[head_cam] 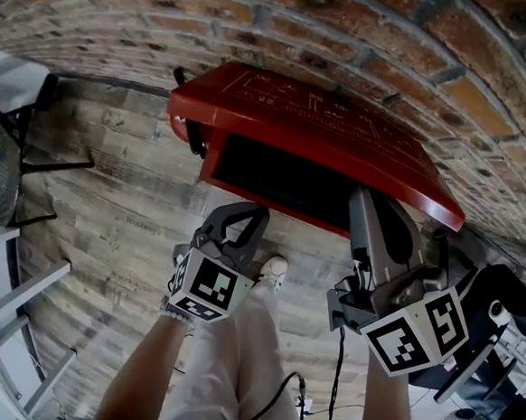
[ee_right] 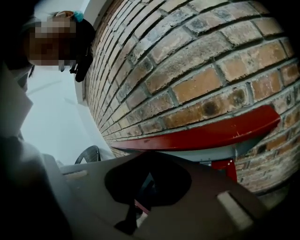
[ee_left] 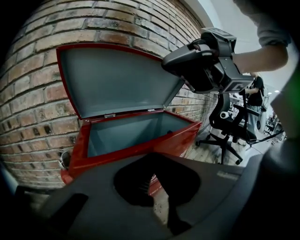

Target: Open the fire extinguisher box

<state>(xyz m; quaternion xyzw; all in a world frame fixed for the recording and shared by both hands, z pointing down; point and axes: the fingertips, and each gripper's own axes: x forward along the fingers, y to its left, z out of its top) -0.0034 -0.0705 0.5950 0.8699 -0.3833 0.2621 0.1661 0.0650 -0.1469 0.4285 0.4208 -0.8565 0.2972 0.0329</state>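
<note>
The red fire extinguisher box point(head_cam: 273, 203) stands on the wood floor against the brick wall. Its lid point(head_cam: 324, 119) is raised, and the grey inside point(ee_left: 126, 131) shows in the left gripper view. My right gripper point(head_cam: 364, 196) is shut, with its tip up against the lid's front edge near the right corner and nothing between its fingers. In the right gripper view the lid's red rim point(ee_right: 201, 136) runs just above that gripper point(ee_right: 140, 197). My left gripper point(head_cam: 261, 212) hangs shut in front of the box, apart from it, holding nothing. The left gripper view also catches the right gripper point(ee_left: 165, 61) at the lid point(ee_left: 117, 79).
A black office chair point(ee_left: 234, 126) stands right of the box, also in the head view point(head_cam: 496, 304). A dark metal stand point(head_cam: 3, 166) and a white frame point(head_cam: 18, 321) are on the left. Cables point(head_cam: 311, 403) trail on the floor by the person's shoe point(head_cam: 274, 271). Another person point(ee_right: 70, 42) stands along the wall.
</note>
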